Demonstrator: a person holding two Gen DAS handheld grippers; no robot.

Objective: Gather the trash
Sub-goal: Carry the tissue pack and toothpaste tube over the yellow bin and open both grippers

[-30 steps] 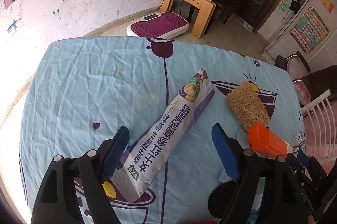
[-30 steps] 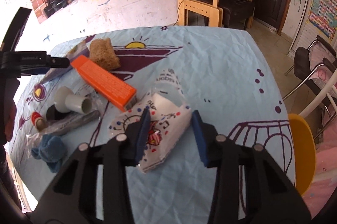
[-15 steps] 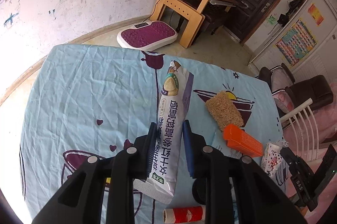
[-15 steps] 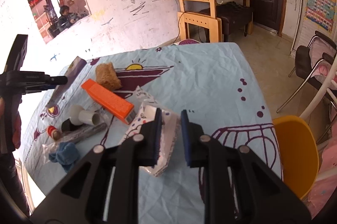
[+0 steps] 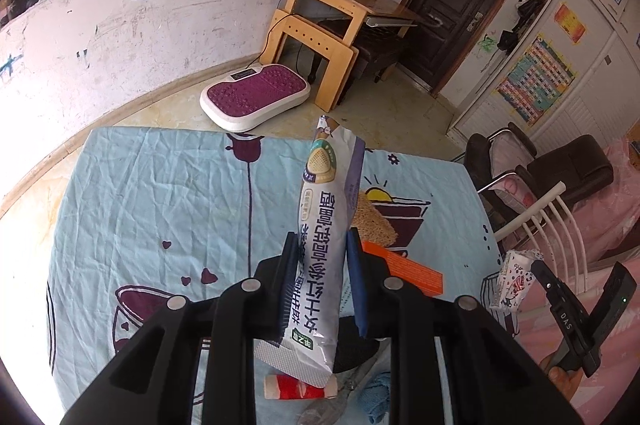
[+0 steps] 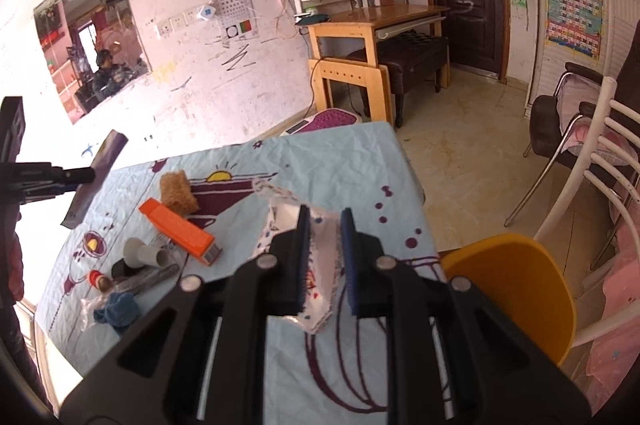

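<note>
Scribbled wall [image 5: 120, 25]; wrinkled blue tablecloth [image 5: 160, 193]; tiled floor [image 6: 460, 145].

The surface [image 5: 152, 193] wears a pale blue cloth with dark purple drawings. The long packet [image 5: 320, 245] is white and lavender with dark print. The wrapper [image 6: 320, 265] is white with coloured dots. The box [image 6: 180, 229] is orange, the cloth [image 6: 118, 309] blue.
</note>
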